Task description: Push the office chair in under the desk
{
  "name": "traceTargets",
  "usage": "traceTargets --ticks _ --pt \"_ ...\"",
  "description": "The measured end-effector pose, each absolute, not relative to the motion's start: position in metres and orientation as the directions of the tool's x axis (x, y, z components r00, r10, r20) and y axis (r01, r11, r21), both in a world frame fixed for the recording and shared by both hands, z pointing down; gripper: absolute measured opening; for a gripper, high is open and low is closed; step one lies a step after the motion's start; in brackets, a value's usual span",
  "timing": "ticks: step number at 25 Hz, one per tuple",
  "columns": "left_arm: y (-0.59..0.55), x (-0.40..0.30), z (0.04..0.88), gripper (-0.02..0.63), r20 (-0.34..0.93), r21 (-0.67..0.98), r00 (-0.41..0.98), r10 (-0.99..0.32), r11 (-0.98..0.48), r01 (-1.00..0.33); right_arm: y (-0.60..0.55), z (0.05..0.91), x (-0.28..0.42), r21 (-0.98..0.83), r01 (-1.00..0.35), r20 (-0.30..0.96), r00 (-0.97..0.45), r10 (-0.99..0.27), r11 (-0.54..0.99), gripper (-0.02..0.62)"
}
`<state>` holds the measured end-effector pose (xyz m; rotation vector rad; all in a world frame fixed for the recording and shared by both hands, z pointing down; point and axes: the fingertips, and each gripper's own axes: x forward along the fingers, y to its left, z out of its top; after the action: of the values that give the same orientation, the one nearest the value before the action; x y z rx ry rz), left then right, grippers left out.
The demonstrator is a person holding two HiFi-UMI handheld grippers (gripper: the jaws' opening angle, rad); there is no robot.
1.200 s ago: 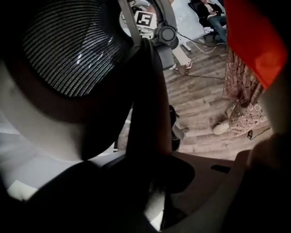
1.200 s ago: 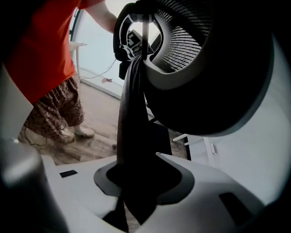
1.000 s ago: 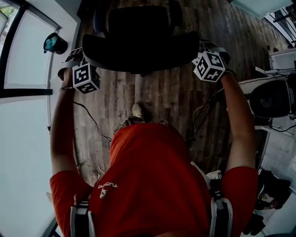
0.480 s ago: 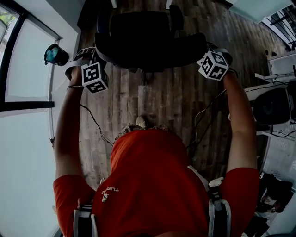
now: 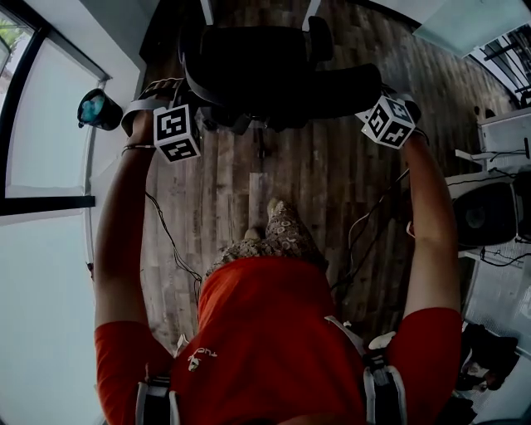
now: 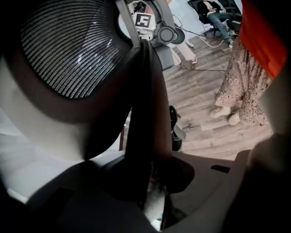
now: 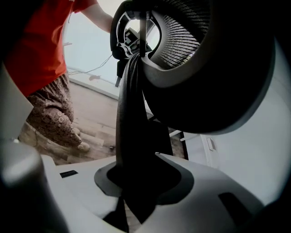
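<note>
The black office chair (image 5: pixel 274 70) stands at the top of the head view, its backrest toward me. My left gripper (image 5: pixel 189 95) is shut on the backrest's left edge and my right gripper (image 5: pixel 377 91) on its right edge. In the left gripper view the dark backrest rim (image 6: pixel 145 113) runs down between the jaws of the left gripper (image 6: pixel 148 184), with the mesh back (image 6: pixel 68 50) above. The right gripper view shows the rim (image 7: pixel 132 113) clamped in the right gripper (image 7: pixel 136 184). Two white bars (image 5: pixel 205 10), perhaps desk legs, flank the seat at the top edge.
A teal object (image 5: pixel 95 109) sits on the white sill at the left by the window. Cables (image 5: pixel 166 232) trail over the wooden floor. A round dark device (image 5: pixel 485 216) and white furniture (image 5: pixel 506 124) stand at the right. The person's foot (image 5: pixel 280 216) is stepping forward.
The chair and both grippers have moved forward, up in the head view, toward the white bars. The person has stepped after it with one foot. Both grips are unchanged.
</note>
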<state>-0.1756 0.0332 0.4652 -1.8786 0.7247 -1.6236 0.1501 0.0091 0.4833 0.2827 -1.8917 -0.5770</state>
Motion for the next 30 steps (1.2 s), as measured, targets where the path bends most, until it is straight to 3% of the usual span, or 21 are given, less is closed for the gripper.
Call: traceTargets --ticks 23,30 --pt "-0.208 -0.258 0.471 0.106 0.708 -0.697 0.129 -0.695 -0.716 -0.033 -0.207 0.484 0.069 0.530 0.071 0.789 -0.406 -0.461 0.845 0.127" --pt "-0.272 -0.248 0.475 0.098 0.721 -0.684 0.129 -0.681 -0.729 -0.023 -0.271 0.486 0.078 0.532 0.079 0.789 -0.408 -0.460 0.843 0.127"
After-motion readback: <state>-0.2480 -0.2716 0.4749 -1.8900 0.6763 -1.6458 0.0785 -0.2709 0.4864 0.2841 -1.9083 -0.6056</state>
